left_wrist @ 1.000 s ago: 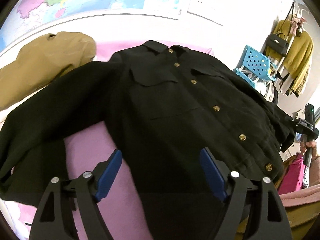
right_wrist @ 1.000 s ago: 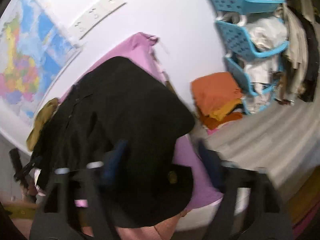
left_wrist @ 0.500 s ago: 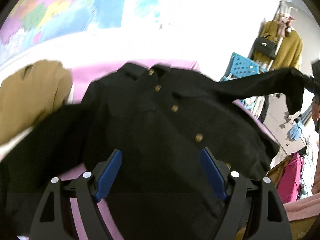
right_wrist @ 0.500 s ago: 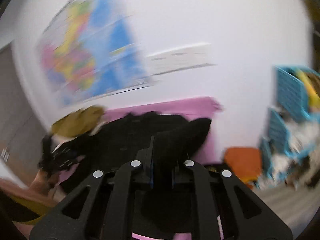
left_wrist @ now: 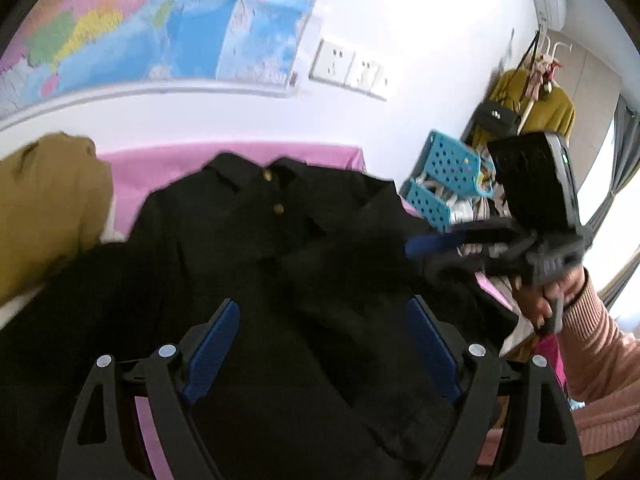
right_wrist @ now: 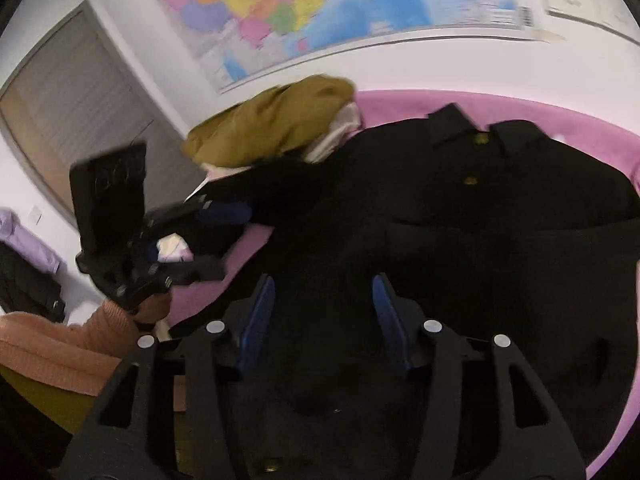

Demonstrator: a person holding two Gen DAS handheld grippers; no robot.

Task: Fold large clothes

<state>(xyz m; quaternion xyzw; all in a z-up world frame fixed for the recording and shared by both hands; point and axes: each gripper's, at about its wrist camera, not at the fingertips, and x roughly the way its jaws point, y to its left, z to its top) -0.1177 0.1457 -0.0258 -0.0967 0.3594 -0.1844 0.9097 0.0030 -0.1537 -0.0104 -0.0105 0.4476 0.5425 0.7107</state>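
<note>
Since a second ago the jacket's right sleeve, which hung off the table edge, has been carried over and now lies across the chest. From the left wrist view, the left gripper point(left_wrist: 322, 350) hovers low over the jacket point(left_wrist: 248, 264), jaws wide and opening a little more, with cloth below them but nothing pinched. Ahead lie the collar and two brass buttons, and the folded-in sleeve point(left_wrist: 360, 256) slants across just beyond the right finger. Further right, the right gripper point(left_wrist: 436, 246) hangs over the sleeve's end, a hand in a pink sleeve holding it. An ochre garment point(left_wrist: 48, 216) sits on the pink cover point(left_wrist: 152, 168) to the far left. From the right wrist view, the right gripper point(right_wrist: 322, 320) has its jaws about half apart and opening; black cloth lies under and between them, but the pads do not appear to press on it, so the sleeve looks released. The jacket point(right_wrist: 480, 208) spreads ahead and to the right, collar furthest away. The left gripper point(right_wrist: 216, 220) shows to the left over the other sleeve point(right_wrist: 280, 184), which stretches out towards the ochre garment. I judge the first sleeve fold done; the next move calls for the left gripper to take the spread sleeve near its cuff and bring it across the chest to match.
</note>
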